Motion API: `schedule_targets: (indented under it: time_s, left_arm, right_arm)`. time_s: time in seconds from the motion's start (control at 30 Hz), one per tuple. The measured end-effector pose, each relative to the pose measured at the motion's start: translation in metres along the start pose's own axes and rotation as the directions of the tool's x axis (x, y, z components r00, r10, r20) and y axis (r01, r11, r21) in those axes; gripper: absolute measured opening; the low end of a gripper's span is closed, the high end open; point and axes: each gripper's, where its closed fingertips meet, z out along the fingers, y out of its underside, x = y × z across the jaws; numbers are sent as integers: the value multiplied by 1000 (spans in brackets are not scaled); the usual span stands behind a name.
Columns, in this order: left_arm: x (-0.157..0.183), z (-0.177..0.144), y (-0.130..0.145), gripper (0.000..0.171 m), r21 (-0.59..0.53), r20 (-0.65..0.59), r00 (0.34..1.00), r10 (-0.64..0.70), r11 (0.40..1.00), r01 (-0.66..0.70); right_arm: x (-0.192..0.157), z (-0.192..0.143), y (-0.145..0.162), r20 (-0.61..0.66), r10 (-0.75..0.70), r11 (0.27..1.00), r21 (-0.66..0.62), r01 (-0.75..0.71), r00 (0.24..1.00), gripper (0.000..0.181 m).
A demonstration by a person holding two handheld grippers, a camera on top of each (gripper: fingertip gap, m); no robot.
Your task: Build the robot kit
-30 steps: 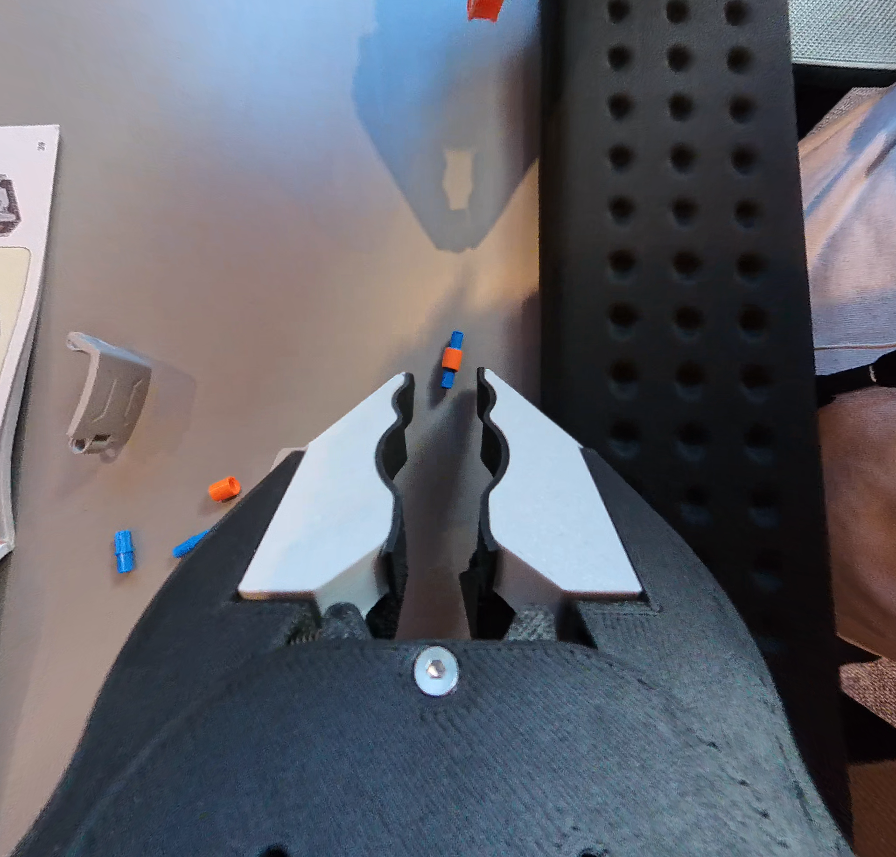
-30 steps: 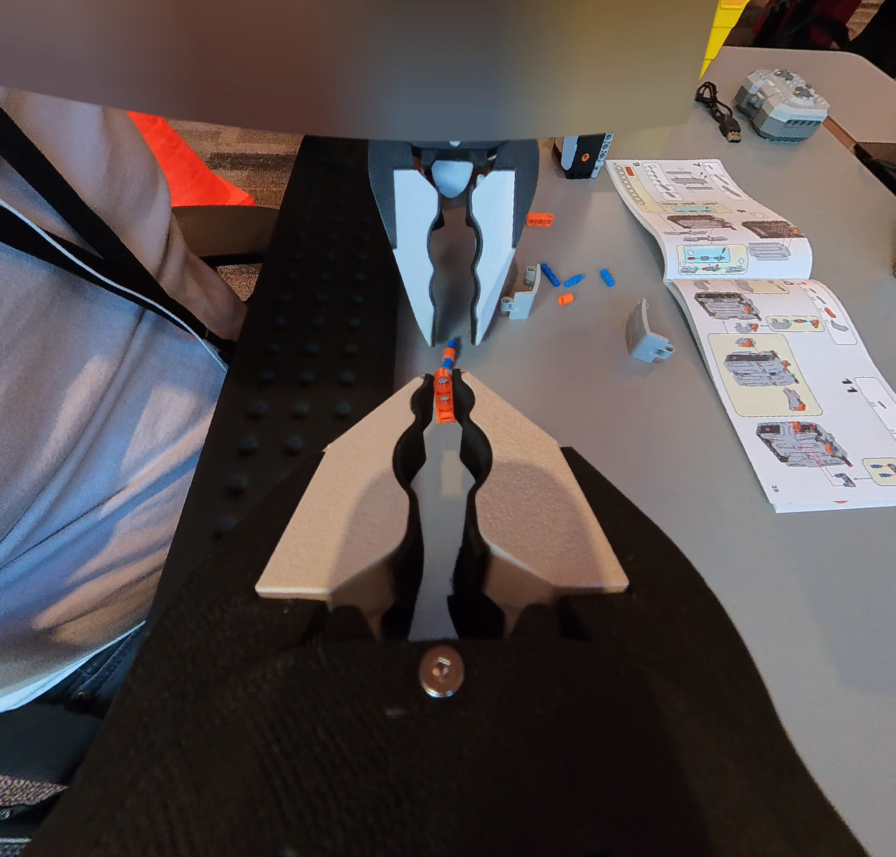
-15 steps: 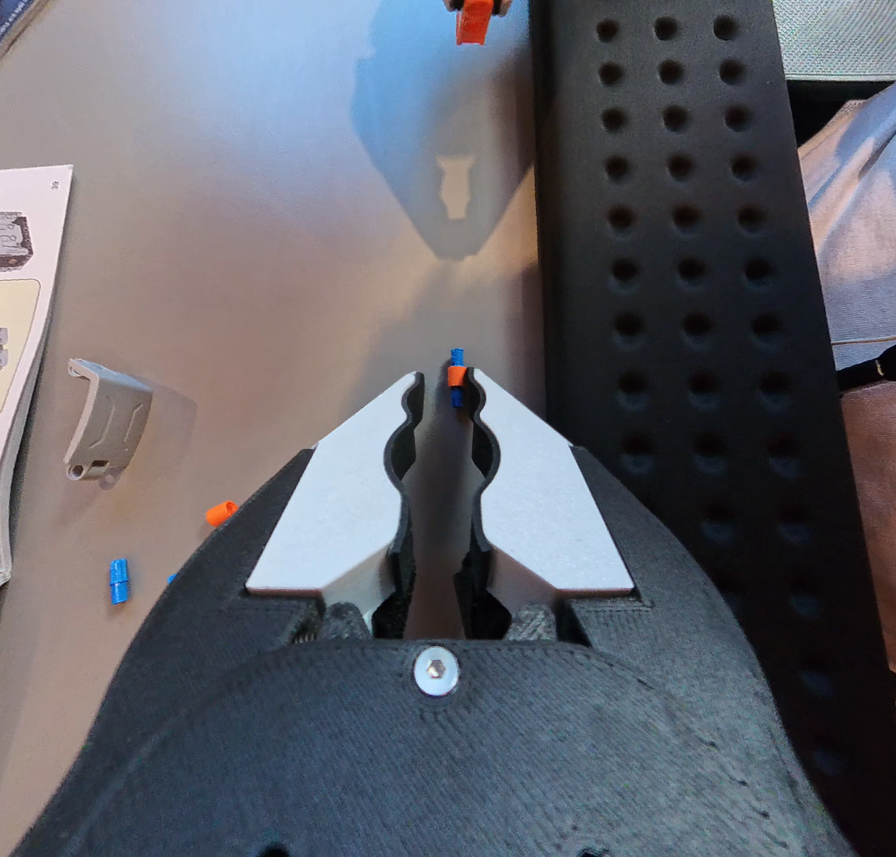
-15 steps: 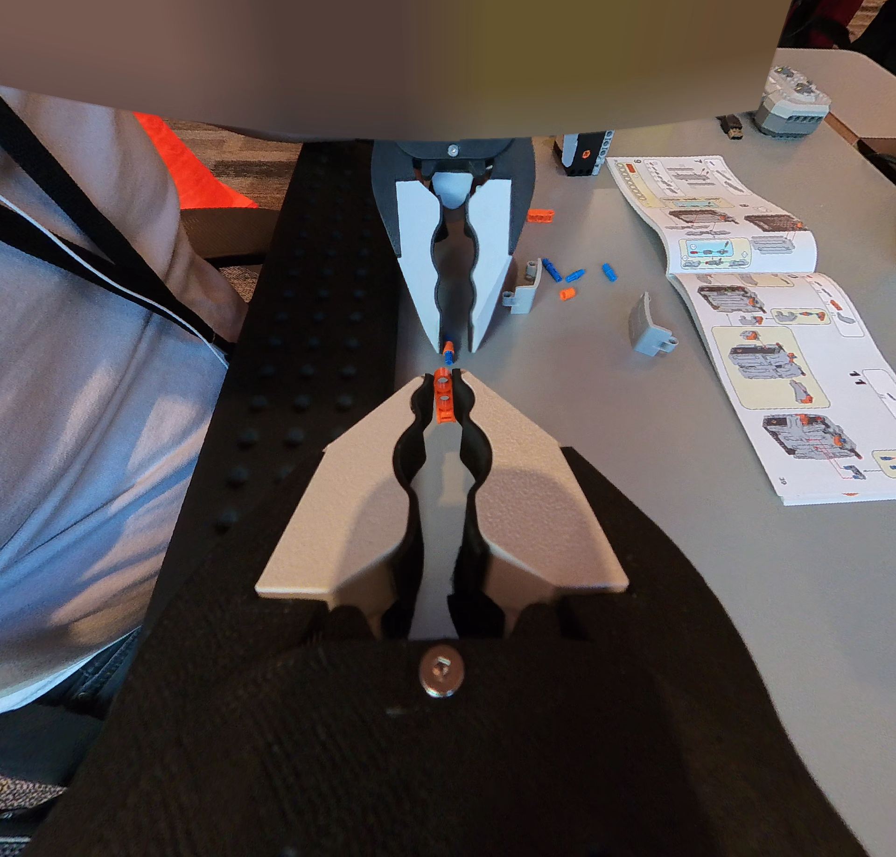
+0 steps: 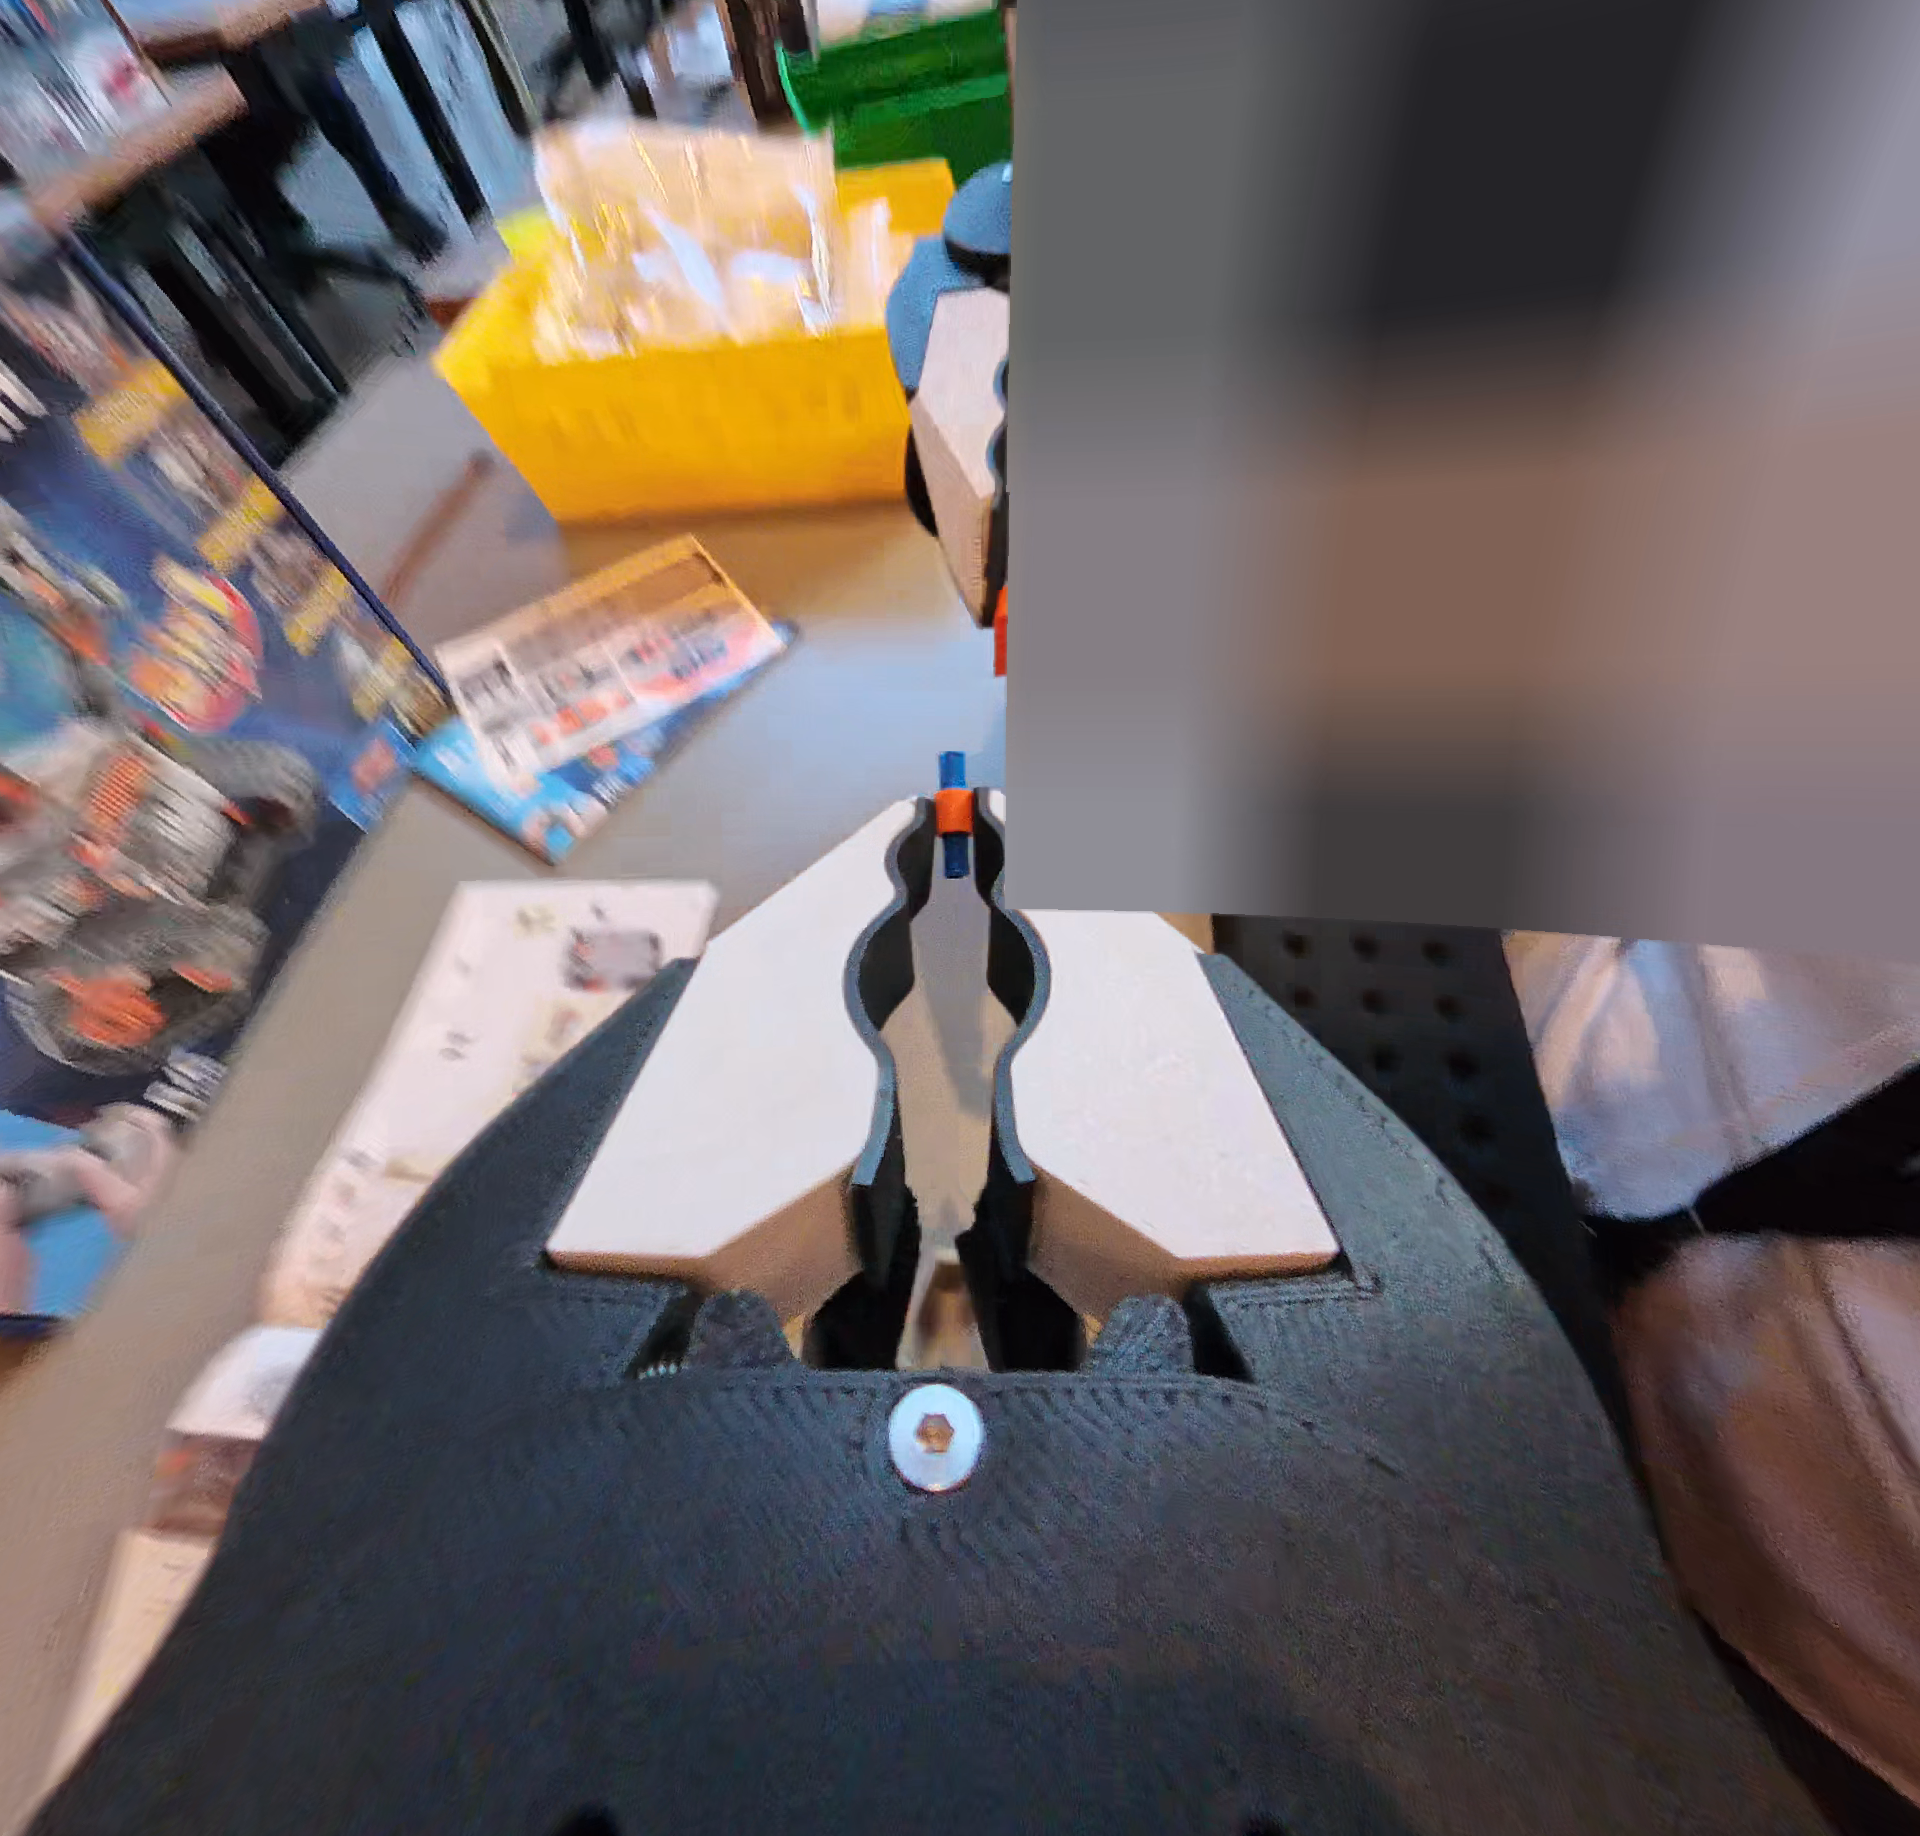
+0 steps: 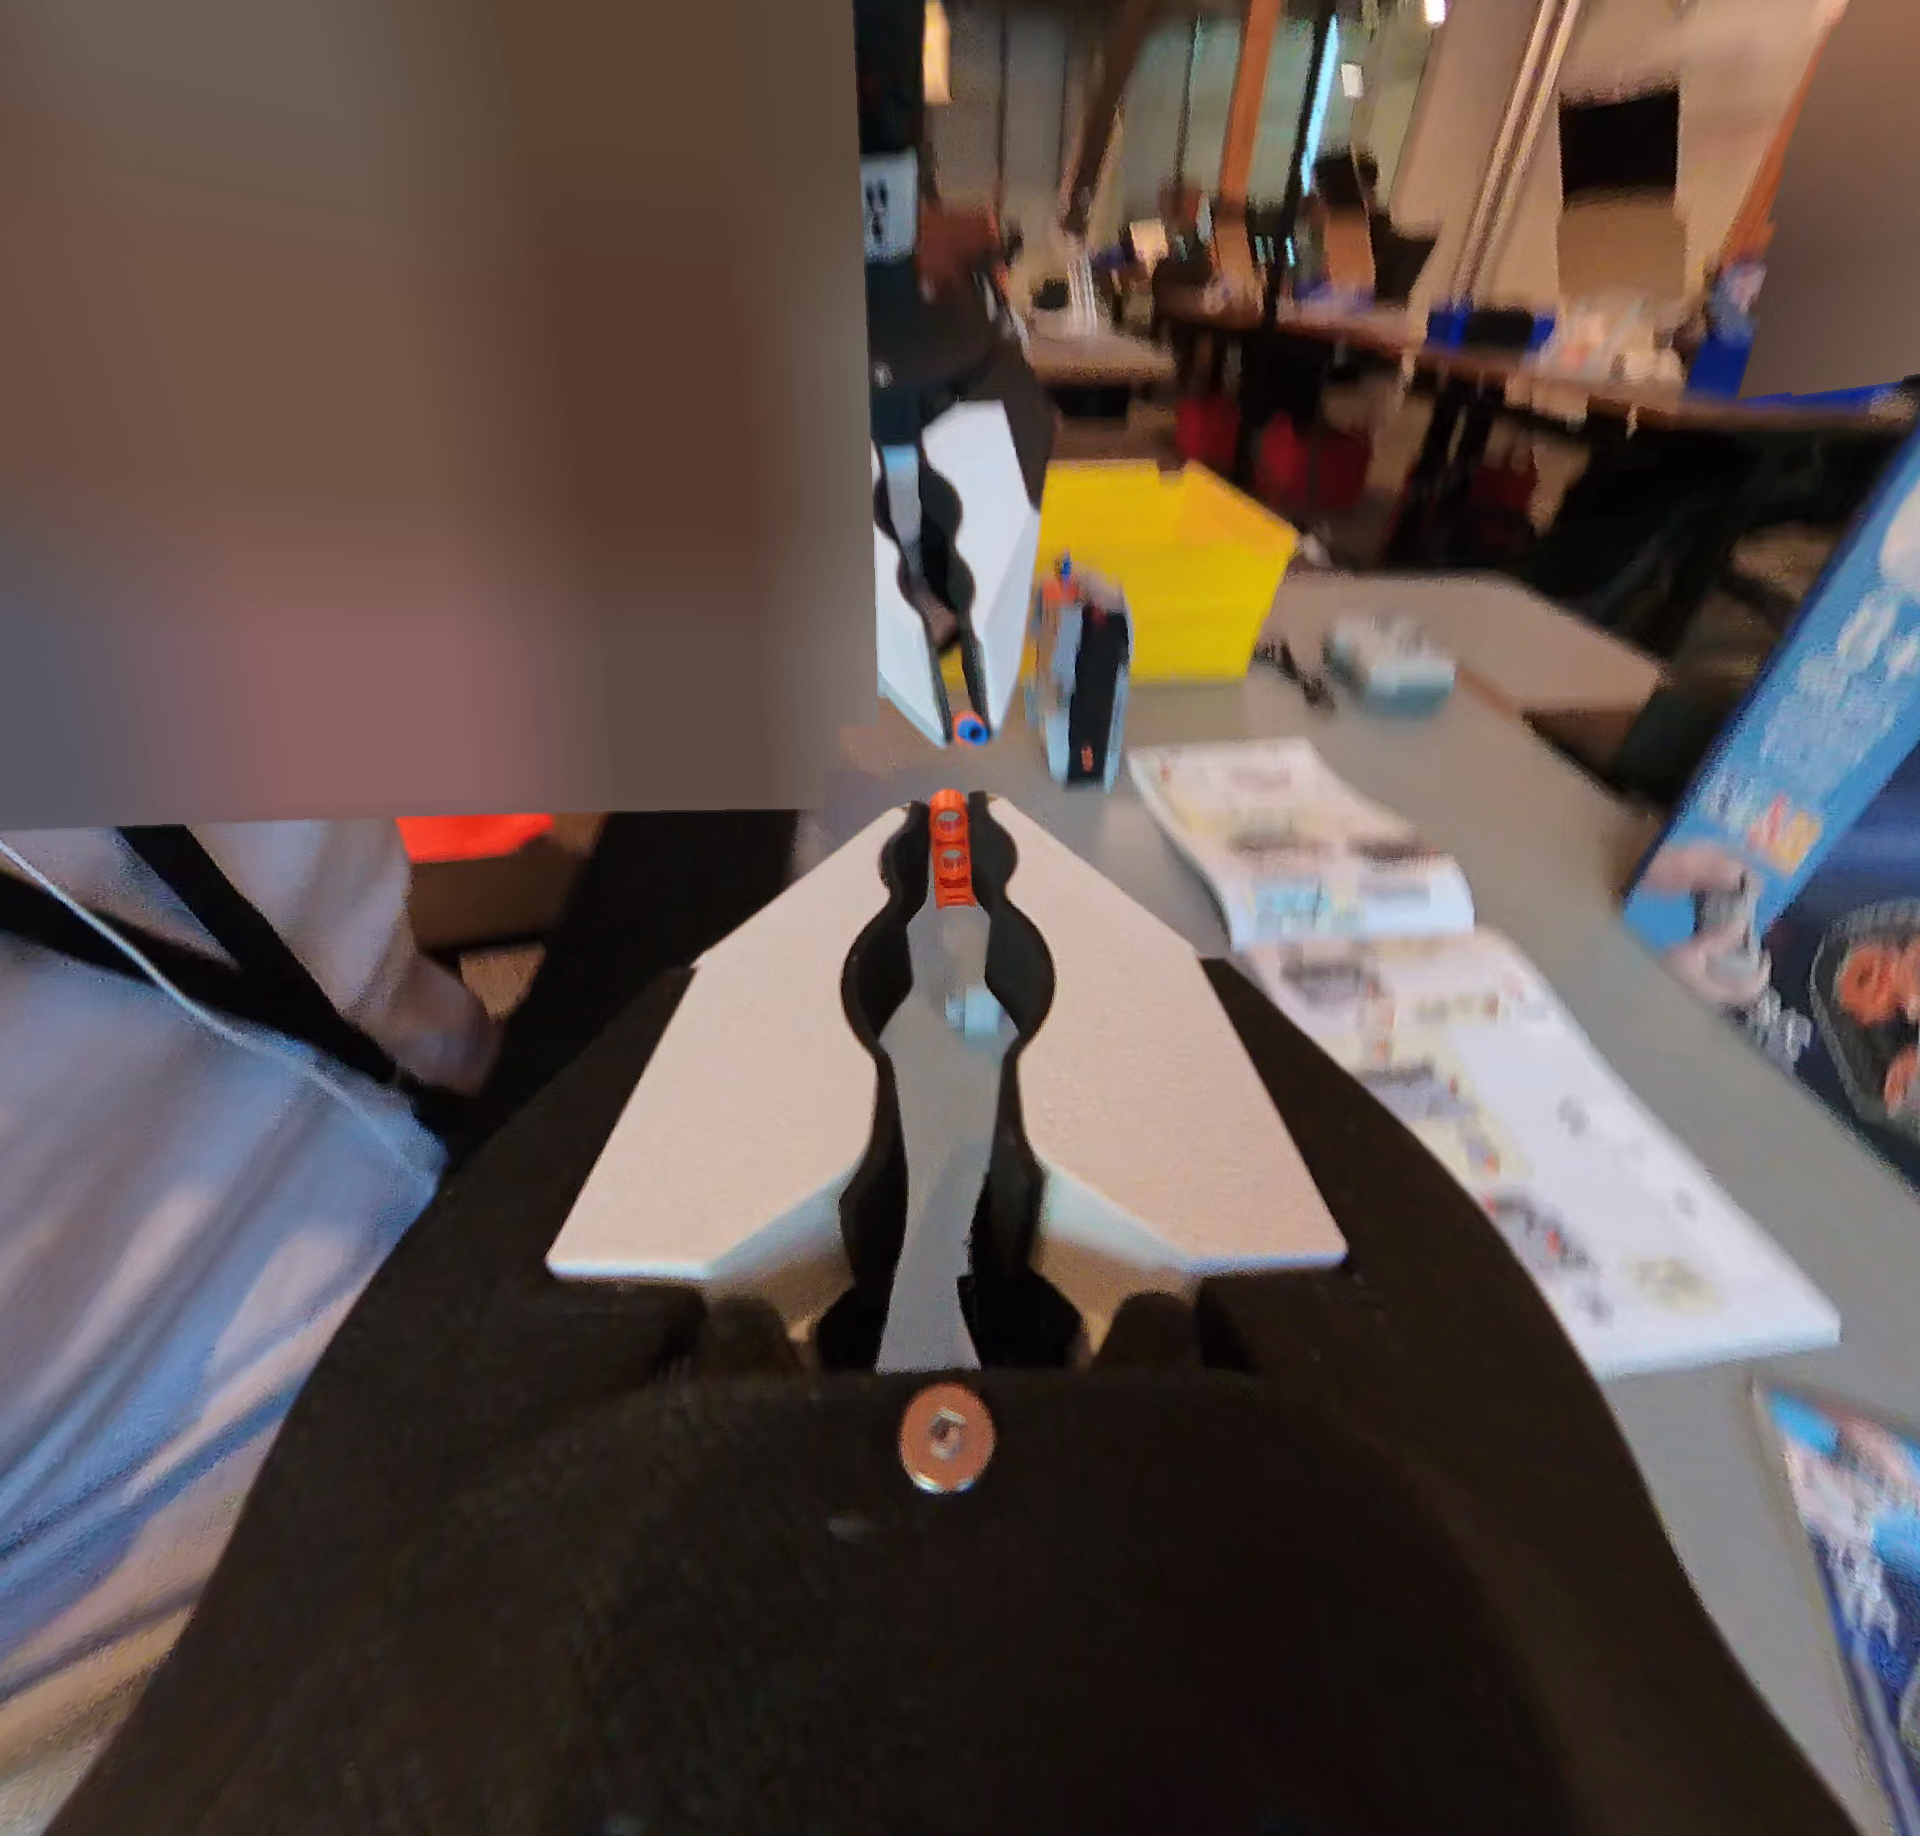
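Note:
My left gripper (image 5: 952, 818) is shut on a small blue pin with an orange bush (image 5: 951, 816), held at the fingertips above the grey table (image 5: 790, 747). My right gripper (image 6: 948, 822) is shut on a short orange beam with holes (image 6: 948, 861), also lifted. In the right wrist view the left gripper (image 6: 961, 726) shows farther off at upper centre, with the blue-and-orange pin (image 6: 968, 727) at its tip. In the left wrist view one finger of the right gripper (image 5: 961, 456) shows beside a blurred patch.
A yellow bin (image 5: 686, 404) with plastic bags stands at the back. An open instruction booklet (image 6: 1455, 1069) lies on the right, a blue toy box (image 6: 1829, 768) beside it. A black-and-grey block (image 6: 1086, 685) stands upright. A black perforated board (image 5: 1382, 1017) lies near a person's lap. My left and right fingertips are right by each other.
My left gripper closed on the blue-and-orange pin and lifted it off the table. Both grippers tilted up and rose, so the room now shows behind them.

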Motion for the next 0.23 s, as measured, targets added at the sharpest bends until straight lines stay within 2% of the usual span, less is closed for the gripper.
schedule_targets:
  time_s: [0.13,0.23]
  left_arm:
    - [-13,-16,-57,5,81,84,984,157,983,-164]
    - [-14,-28,-91,5,145,86,978,190,969,-201]
  right_arm:
    - [8,-9,-75,82,-78,981,185,62,994,6]
    - [10,-12,-113,163,-110,965,254,66,980,6]
